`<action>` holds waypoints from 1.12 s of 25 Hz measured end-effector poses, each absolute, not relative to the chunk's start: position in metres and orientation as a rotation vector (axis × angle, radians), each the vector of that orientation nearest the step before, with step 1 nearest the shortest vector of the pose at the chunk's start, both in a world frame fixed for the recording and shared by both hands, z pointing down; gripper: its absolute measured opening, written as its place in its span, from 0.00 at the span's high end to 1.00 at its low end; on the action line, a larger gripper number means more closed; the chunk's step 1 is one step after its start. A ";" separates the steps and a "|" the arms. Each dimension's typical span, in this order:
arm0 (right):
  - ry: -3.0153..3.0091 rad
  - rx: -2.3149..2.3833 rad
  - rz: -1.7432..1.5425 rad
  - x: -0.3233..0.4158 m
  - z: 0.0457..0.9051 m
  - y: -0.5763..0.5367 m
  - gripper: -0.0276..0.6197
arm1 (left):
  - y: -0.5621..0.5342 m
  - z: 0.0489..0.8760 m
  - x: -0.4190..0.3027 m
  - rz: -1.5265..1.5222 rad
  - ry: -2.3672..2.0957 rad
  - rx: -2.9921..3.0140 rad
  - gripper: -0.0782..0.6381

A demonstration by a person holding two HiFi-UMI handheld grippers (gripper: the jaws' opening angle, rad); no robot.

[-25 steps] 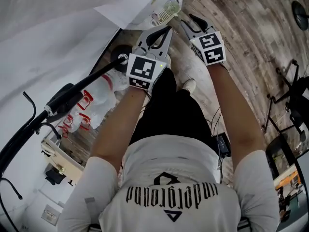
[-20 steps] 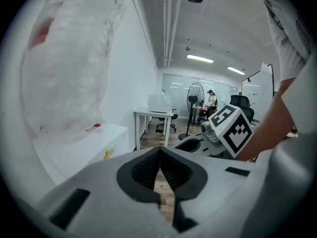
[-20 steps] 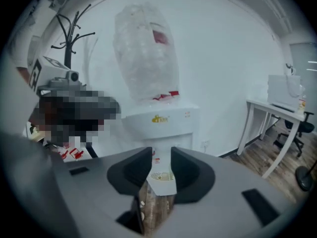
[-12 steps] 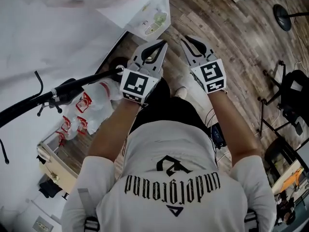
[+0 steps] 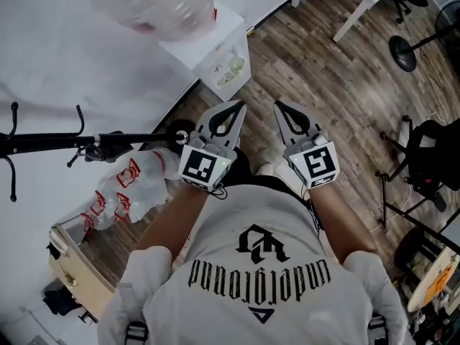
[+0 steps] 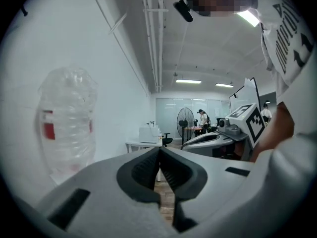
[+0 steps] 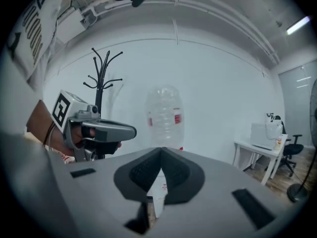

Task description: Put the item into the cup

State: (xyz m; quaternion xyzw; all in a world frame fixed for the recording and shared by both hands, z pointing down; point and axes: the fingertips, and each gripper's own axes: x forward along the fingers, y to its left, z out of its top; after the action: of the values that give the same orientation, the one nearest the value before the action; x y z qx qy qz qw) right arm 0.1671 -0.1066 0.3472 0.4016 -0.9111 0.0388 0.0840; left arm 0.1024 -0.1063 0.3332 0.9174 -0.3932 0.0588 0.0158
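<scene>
1. Left gripper (image 6: 159,150): jaws together and tip to tip, with nothing between the pads. It is held out in front of the person, roughly level, and its marker cube (image 5: 203,167) faces up.
2. Right gripper (image 7: 160,150): the jaws have just been closing and now meet at the tips, with no thing between them. It sits just beside the left gripper, parallel to it and not touching. Its marker cube (image 5: 317,165) also faces up.
3. Cup and item: neither can be made out in any view.
4. Bottle (image 7: 164,114): large, clear plastic with a red label, upright against the white wall (image 5: 65,56). It is ahead of both grippers and apart from them. What it stands on cannot be told.
5. Pack of bottles (image 5: 123,191): clear, red-labelled and wrapped together. It lies on the floor at the foot of the wall, to the left of the left gripper in the head view.
6. Coat stand (image 7: 101,78): black with branching hooks, near the wall and beside the pack.
7. Small table (image 5: 192,43): white, near the wall ahead of the grippers. A small white fan (image 5: 234,69) is at its near corner.
8. Floor (image 5: 338,85): wood planks.
9. Wooden box (image 5: 77,266): pale, at the lower left of the head view, by the wall.
10. Person's shirt (image 5: 255,268): light-coloured with black print, filling the lower part of the head view.
11. Black chair (image 5: 433,157): at the right edge of the head view, well apart from the grippers.
</scene>
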 end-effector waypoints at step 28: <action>-2.758 1.233 -0.040 0.082 0.259 0.080 0.95 | 0.073 0.249 -0.030 0.120 -1.079 2.982 0.88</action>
State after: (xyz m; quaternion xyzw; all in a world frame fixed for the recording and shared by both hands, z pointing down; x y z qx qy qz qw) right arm 0.0822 0.0800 0.2595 0.4073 -0.9112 -0.0133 0.0599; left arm -0.0304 0.0726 0.2489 0.9395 -0.3400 0.0378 -0.0160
